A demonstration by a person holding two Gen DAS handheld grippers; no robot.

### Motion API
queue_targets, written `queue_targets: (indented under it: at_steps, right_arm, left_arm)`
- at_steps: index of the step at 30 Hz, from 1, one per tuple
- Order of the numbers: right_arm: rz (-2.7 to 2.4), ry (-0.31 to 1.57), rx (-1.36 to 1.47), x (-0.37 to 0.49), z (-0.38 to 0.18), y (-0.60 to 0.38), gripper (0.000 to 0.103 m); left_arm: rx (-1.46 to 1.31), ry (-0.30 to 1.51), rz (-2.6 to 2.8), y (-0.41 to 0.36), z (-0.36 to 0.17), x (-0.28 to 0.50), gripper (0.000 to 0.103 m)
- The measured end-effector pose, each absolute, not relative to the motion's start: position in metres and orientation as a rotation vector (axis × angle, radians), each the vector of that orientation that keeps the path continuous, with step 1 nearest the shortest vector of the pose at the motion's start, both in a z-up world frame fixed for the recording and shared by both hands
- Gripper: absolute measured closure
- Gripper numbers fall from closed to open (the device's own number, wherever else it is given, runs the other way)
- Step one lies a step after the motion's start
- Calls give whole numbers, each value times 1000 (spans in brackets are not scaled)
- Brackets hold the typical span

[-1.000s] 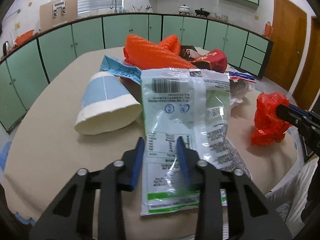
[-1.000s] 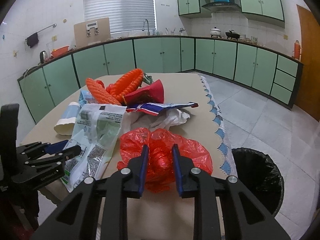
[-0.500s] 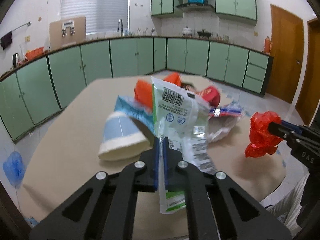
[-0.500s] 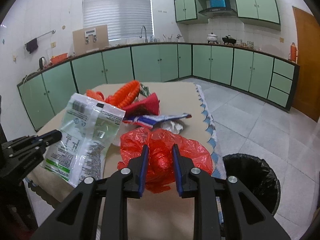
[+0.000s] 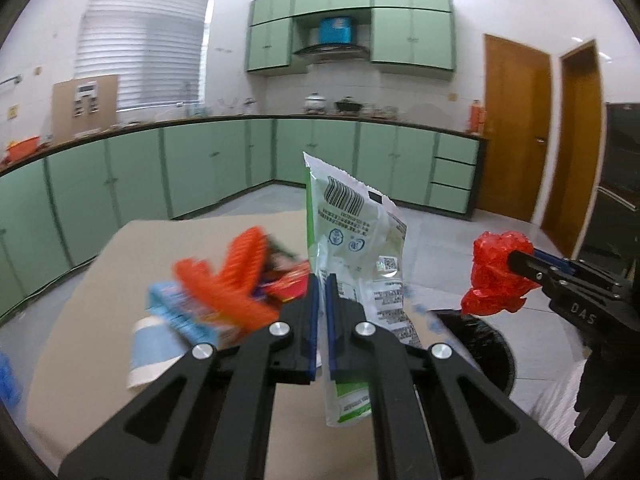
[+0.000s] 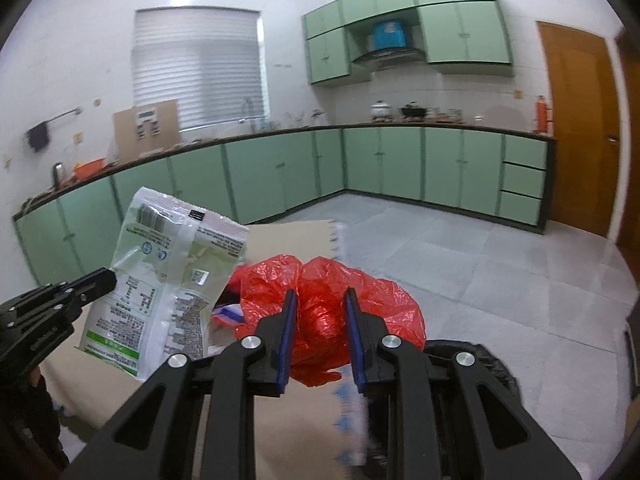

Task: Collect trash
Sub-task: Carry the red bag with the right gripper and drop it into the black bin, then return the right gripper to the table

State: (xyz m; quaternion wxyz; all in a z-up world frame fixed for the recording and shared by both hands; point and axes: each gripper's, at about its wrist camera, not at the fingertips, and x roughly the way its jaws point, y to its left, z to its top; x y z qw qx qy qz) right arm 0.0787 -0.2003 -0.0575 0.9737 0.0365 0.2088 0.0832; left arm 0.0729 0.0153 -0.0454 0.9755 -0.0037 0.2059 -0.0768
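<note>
Mint-green cabinets (image 5: 208, 176) lined the kitchen behind a beige table (image 5: 80, 320), yet the 2 pieces of trash were up in the air above it. One was a flat, glossy white-and-green wrapper (image 5: 356, 248) of crinkled plastic film with a barcode near its serrated top edge; the left gripper (image 5: 322, 292) had its blue-padded jaws pressed together on the wrapper's lower part, so it stood nearly upright with its bottom end hanging below the fingers. The other was a crumpled red plastic bag (image 6: 320, 312), thin, shiny and bunched into a lumpy ball, pinched between the blue pads of the right gripper (image 6: 320, 320) and bulging out on both sides of them. In the left wrist view that bag hung over a round bin lined with black plastic (image 5: 480, 344) on the grey tiled floor (image 6: 460, 264) just beside the table's edge. On the tabletop, blurred, lay ribbed orange pieces (image 5: 236, 280), a light blue packet (image 5: 176, 304) and a paper cup (image 5: 154, 356) with a blue band, tipped on its side. Brown wooden doors (image 5: 516, 128) stood at the right wall.
</note>
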Motion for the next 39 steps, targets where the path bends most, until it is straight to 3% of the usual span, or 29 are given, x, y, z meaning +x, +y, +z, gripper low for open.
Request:
queue_targets:
  at_steps: [10, 22, 25, 27, 37, 39]
  right_arm:
    - [-21, 462, 101, 103, -82, -276, 80]
    - [-132, 598, 198, 143, -145, -343, 78]
    - [-147, 621, 218, 145, -153, -351, 74]
    - [-157, 631, 231, 145, -158, -356, 68]
    - [-156, 622, 280, 141, -149, -358, 43]
    - [-150, 601, 277, 138, -141, -351, 28]
  left_arm:
    - [35, 433, -339, -86, -69, 133, 100]
    - [75, 611, -420, -168, -130, 207, 97]
    - [81, 629, -424, -173, -137, 219, 90]
    - [76, 641, -428, -176, -140, 226, 77]
    - [39, 633, -387, -150, -127, 226, 70]
    - [27, 612, -372, -136, -120, 218, 61]
